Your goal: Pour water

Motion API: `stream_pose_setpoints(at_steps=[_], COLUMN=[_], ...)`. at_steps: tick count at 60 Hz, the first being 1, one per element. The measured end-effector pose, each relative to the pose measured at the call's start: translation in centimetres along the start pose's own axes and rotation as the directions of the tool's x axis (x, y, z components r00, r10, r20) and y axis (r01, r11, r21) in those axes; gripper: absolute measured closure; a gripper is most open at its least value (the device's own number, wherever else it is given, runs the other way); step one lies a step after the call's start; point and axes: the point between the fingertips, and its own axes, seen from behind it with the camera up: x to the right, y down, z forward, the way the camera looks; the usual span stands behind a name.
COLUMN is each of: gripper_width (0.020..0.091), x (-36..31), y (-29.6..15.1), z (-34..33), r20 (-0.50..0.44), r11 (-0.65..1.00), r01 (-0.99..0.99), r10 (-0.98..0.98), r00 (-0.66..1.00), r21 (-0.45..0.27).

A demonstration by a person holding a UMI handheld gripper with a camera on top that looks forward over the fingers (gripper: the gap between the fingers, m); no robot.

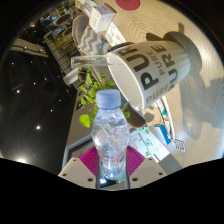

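Note:
A clear plastic water bottle (108, 135) with a white cap (108, 98) stands between my fingers, and both pink pads (88, 160) press on its lower body. My gripper (110, 172) is shut on the bottle. The view is strongly tilted. Just beyond the cap is a white paper cup (150, 68) printed "PURE", its open mouth turned toward the bottle's top. A clear plastic strip or lid (90, 62) lies by the cup's rim. No water stream shows.
A white tabletop (205, 110) lies behind the cup. A green-patterned object (98, 90) sits beside the bottle's cap. A grey-and-white zigzag box (88, 35) and other items stand further off. Dark floor (35, 100) fills one side.

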Motion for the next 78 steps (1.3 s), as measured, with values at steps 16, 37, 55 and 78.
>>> stream_pose_setpoints(at_steps=[16,37,55,78], gripper_width=[0.078,0.0777,0.0778,0.0773], x=[-4.8,-21.6,-16.5,-4.7], y=[3.0,-2.3,-21.7,-32.7], z=[-1.1,-5.5,-9.8,-12.8], r20=[-0.043,-0.084,-0.37,-0.407], r11=[0.941,0.279,-0.338,-0.289], r01=[0.328,0.96,0.919,0.877], r10=[-0.332,-0.957,-0.842,-0.799], r00=[0.942,0.278,-0.392,-0.442], r21=[-0.084,0.006,-0.204,-0.384])
